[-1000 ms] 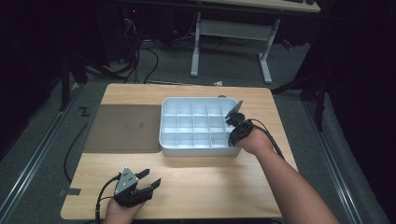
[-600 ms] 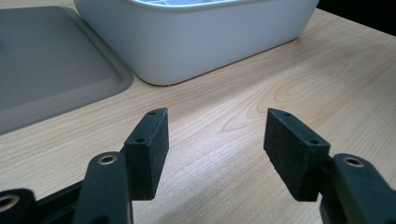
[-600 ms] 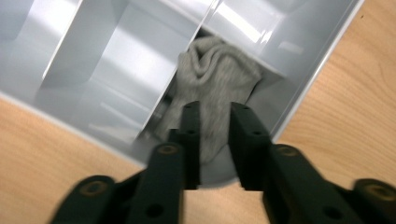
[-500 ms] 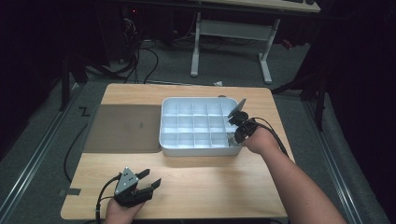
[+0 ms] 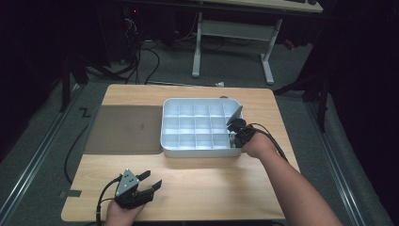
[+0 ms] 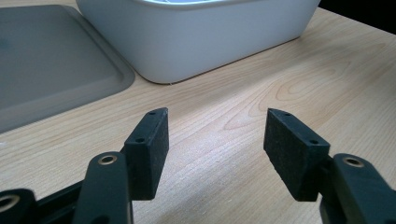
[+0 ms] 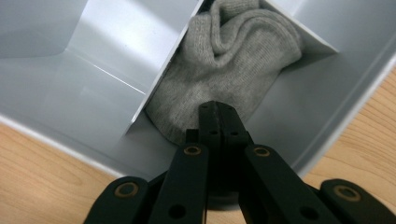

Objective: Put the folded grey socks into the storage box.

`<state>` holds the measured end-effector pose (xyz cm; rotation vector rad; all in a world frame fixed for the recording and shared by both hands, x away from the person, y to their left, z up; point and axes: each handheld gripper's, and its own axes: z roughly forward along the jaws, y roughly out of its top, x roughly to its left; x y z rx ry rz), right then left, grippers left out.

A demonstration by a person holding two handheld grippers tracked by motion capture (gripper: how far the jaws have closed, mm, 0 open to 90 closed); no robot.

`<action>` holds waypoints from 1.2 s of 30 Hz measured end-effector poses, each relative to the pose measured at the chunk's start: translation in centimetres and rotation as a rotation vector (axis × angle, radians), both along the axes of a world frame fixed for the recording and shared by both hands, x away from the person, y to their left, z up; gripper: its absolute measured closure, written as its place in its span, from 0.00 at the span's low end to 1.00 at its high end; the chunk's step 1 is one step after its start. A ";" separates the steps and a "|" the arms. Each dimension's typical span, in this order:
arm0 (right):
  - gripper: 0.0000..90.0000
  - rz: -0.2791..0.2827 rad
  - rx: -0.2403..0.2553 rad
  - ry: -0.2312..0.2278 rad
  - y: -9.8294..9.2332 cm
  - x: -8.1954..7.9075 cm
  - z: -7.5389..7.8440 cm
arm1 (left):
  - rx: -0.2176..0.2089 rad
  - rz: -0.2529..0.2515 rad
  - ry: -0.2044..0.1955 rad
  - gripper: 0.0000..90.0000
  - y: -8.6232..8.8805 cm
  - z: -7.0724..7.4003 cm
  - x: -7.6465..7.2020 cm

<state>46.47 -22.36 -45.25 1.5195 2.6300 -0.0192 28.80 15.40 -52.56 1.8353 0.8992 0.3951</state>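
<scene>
Sock, grey and bunched, sits in a corner cell of the white divided box, just beyond the right claw. Clenched tight, pads together at the sock's near edge; probably pinching a fold, hard to confirm. Could lift with nothing if only loose knit is caught, or snag on the divider. Left claw, released and empty over bare table. Lid beside the box seen from above.

R tool jaws now closed on grey sock.
</scene>
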 end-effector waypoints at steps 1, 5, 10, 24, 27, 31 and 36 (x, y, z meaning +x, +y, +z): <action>1.00 -0.006 0.001 0.005 0.1 0.0 -0.2 | 0.000 0.000 -0.001 0.45 0.0 0.0 0.0; 1.00 0.001 0.000 0.004 0.2 0.1 -0.5 | -0.002 -0.001 0.001 0.45 0.0 0.0 0.0; 0.99 -0.006 0.016 -0.014 0.2 -0.2 0.6 | 0.000 -0.004 0.002 0.45 0.0 0.1 0.0; 1.00 -0.031 0.005 -0.079 0.6 2.0 1.7 | 0.003 -0.002 0.002 0.45 -0.1 0.0 0.0; 1.00 -0.025 -0.020 -0.061 0.9 2.6 0.5 | 0.000 0.001 0.003 0.45 0.1 0.0 0.0; 1.00 -0.026 -0.050 -0.036 1.4 3.3 -0.8 | -0.004 0.004 0.000 0.45 0.2 0.1 0.0; 1.00 -0.027 -0.062 -0.022 1.5 3.6 -1.3 | -0.007 0.002 0.001 0.45 0.3 0.1 0.0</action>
